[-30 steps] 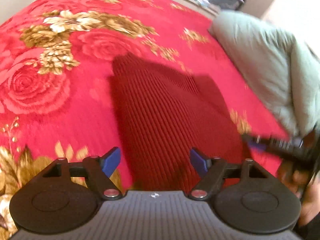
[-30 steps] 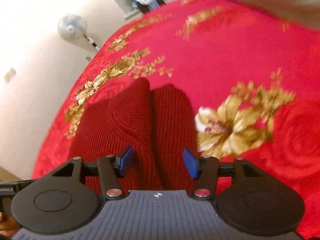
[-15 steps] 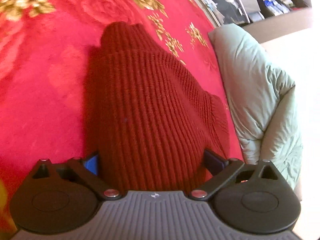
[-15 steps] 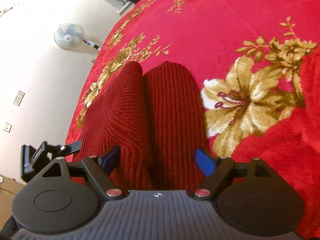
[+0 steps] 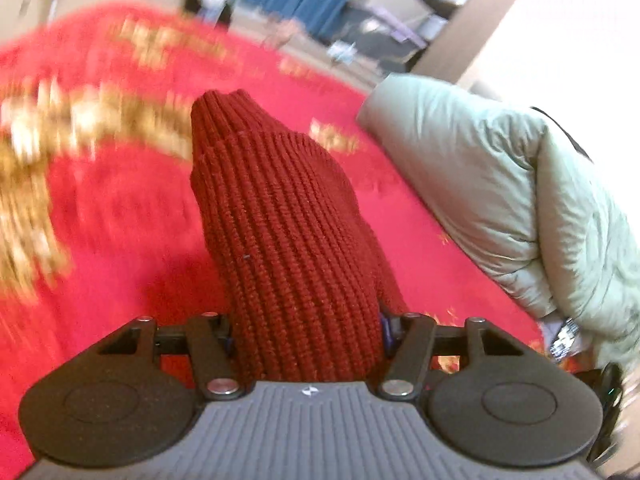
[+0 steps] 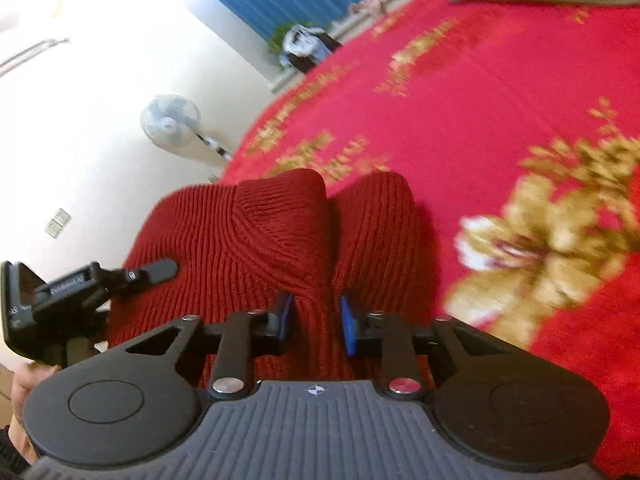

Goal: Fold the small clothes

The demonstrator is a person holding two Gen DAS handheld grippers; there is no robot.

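Red bedspread (image 6: 500, 92) with gold flowers, pale green quilt (image 5: 500, 184) at its edge, fan (image 6: 170, 122) by white wall. Dark red ribbed knit garment (image 5: 288, 240) bunched on the spread. Left gripper (image 5: 306, 332) closing around one thick fold, right gripper (image 6: 316, 320) closing, pinching a ridge.

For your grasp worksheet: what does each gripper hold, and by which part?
Both are closing on the red knit garment: the left gripper around a wide bunched end, the right gripper on a narrow raised fold.
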